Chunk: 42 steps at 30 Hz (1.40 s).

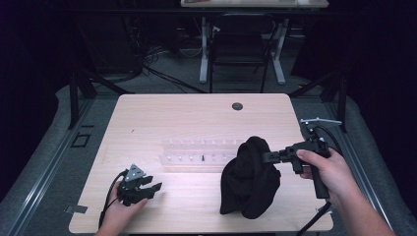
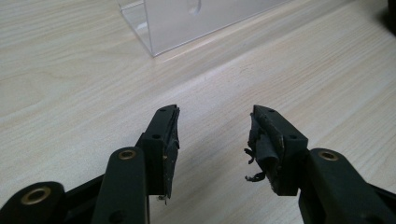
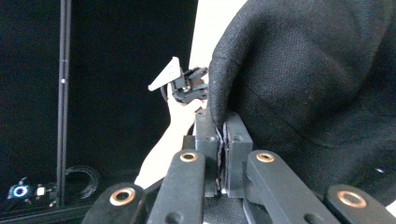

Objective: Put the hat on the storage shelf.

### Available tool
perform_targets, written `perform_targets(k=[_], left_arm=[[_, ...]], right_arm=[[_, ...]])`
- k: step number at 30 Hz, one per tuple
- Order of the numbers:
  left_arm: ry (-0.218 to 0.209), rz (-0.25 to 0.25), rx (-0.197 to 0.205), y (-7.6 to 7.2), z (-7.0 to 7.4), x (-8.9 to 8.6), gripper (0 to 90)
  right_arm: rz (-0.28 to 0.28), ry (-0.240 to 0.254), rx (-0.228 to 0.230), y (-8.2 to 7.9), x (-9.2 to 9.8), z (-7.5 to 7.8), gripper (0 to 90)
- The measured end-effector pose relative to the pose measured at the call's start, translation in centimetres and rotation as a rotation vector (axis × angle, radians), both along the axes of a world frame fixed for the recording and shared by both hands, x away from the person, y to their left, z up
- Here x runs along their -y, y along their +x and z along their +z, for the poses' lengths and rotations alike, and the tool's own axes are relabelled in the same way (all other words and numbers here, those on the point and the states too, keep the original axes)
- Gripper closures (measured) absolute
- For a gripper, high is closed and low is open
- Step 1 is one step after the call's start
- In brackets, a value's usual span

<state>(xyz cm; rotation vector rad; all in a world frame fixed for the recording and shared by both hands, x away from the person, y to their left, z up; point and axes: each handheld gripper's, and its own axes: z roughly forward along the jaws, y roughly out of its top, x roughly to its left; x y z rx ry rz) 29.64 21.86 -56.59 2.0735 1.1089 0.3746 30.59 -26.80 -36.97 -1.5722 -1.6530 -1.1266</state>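
**Black cloth pinched and lifted at right, left tool idle**

Right tool [image 1: 269, 156], right of centre in the high view: jaws pressed together on a fold of the black cloth [image 1: 250, 179], edge of the fabric caught between the pads in the right gripper view [image 3: 223, 140]. Held out sideways by the right hand [image 1: 327, 169], with the cloth draped from the pinch and its lower bulk resting on the tabletop [image 1: 196, 115] near the bottom edge.

Left tool [image 1: 142, 189], lower left of the high view: jaws spread, nothing between them, bare wood in the gap in the left gripper view [image 2: 212, 140]. Worn padding frayed on one finger [image 2: 264, 149]. Resting low on the tabletop in the left hand [image 1: 118, 209].

Beyond the tools, mid-frame: a clear plastic rack [image 1: 196, 153] with rows of small pegs, just left of the cloth, its corner at upper centre of the left gripper view [image 2: 177, 21].

Cloth likely soft, light and limp: sagging freely, no shape of its own, probably clingy rather than slippery. Best taken by an edge or a doubled fold, as now; a second pinch on a free hem probably needed to spread or fold it.
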Motion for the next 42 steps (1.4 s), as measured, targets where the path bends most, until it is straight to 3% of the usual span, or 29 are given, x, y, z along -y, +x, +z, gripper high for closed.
perform_targets(k=[4,12,14,22,26,32,42], left_arm=[[0.001,-0.002,0.000,0.0,0.0,0.0,52.1],[0.005,-0.008,-0.002,0.1,-0.1,0.0,52.1],[0.009,0.012,0.014,0.0,-0.2,0.2,52.1],[0.009,0.010,0.014,0.1,-0.2,0.2,52.1],[0.003,-0.007,0.000,0.1,-0.1,0.1,52.1],[0.008,0.008,0.014,0.1,-0.2,0.2,51.9],[0.008,-0.010,0.001,0.2,-0.1,0.1,51.8]], right_arm=[[-0.008,0.018,0.016,0.0,0.1,0.5,87.3],[-0.034,0.122,0.090,0.2,1.1,2.1,87.2],[-0.044,0.130,0.100,0.3,1.2,2.2,87.3],[-0.060,0.171,0.135,1.0,1.2,3.1,87.3],[-0.081,0.175,0.153,1.5,1.0,3.9,87.3],[-0.079,0.165,0.172,2.4,0.6,4.7,87.4],[-0.081,0.148,0.198,4.7,-1.2,5.9,87.4]])
